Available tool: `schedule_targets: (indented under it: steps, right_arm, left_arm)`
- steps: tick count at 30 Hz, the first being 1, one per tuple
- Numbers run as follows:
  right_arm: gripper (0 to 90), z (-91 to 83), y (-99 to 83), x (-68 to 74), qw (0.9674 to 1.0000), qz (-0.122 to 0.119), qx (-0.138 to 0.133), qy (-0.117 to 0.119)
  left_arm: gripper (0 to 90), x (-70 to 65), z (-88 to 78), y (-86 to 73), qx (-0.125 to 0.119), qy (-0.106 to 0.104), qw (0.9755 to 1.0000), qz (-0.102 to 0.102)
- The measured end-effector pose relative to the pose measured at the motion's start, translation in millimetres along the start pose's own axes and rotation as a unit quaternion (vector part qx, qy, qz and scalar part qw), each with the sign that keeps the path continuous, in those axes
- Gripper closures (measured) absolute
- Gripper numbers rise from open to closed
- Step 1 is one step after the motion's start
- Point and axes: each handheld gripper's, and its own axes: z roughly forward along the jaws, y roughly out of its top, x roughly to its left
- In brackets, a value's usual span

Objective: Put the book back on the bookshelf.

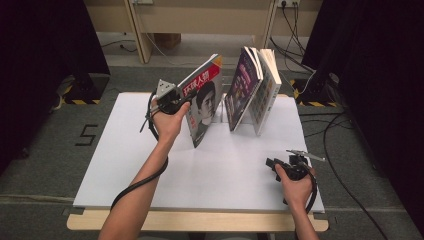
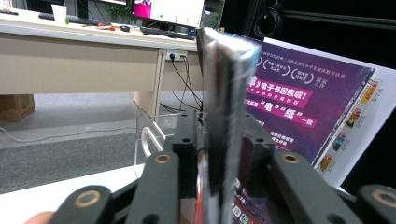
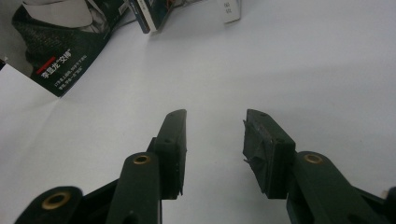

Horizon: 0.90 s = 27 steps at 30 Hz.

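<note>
A magazine (image 1: pixel 205 100) with a portrait and a red title stands tilted on the white board (image 1: pixel 150 165). My left gripper (image 1: pixel 187 99) is at its left edge, the hand raised above the board. In the left gripper view that glossy edge (image 2: pixel 224 84) runs up between the black jaws of the left gripper (image 2: pixel 222 126), which stand apart around it without a clear squeeze. My right gripper (image 1: pixel 272 164) rests low at the board's front right. Its jaws are open with nothing between them, as the right gripper view (image 3: pixel 215 121) shows, and the magazine cover (image 3: pixel 60 51) lies far left there.
Two more books (image 1: pixel 252 90) lean together just right of the magazine; the purple cover (image 2: pixel 299 102) faces my left gripper. A clear bookend (image 2: pixel 144 135) stands behind the magazine. Cables (image 1: pixel 340 150) trail on the floor at the right. Desk legs (image 1: pixel 142 35) stand beyond the board.
</note>
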Motion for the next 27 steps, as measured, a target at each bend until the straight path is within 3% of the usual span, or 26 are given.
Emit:
schedule_targets:
  steps: [9, 16, 27]
  right_arm:
    - [59.6, -0.1, 0.1, -0.2, 1.0000, 0.003, -0.001, -0.001]
    - [59.6, 0.0, 0.1, -0.1, 1.0000, 0.002, 0.001, 0.000]
    - [59.4, 0.5, -0.3, -1.0, 1.0000, 0.003, 0.003, -0.001]
  left_arm:
    - [71.9, 2.4, 9.6, 4.5, 0.009, 0.018, 0.9997, -0.011]
    - [80.9, 3.1, 14.5, 2.8, 0.021, 0.007, 0.9997, -0.013]
    - [82.6, -2.0, 23.1, 1.6, 0.035, -0.011, 0.9991, -0.022]
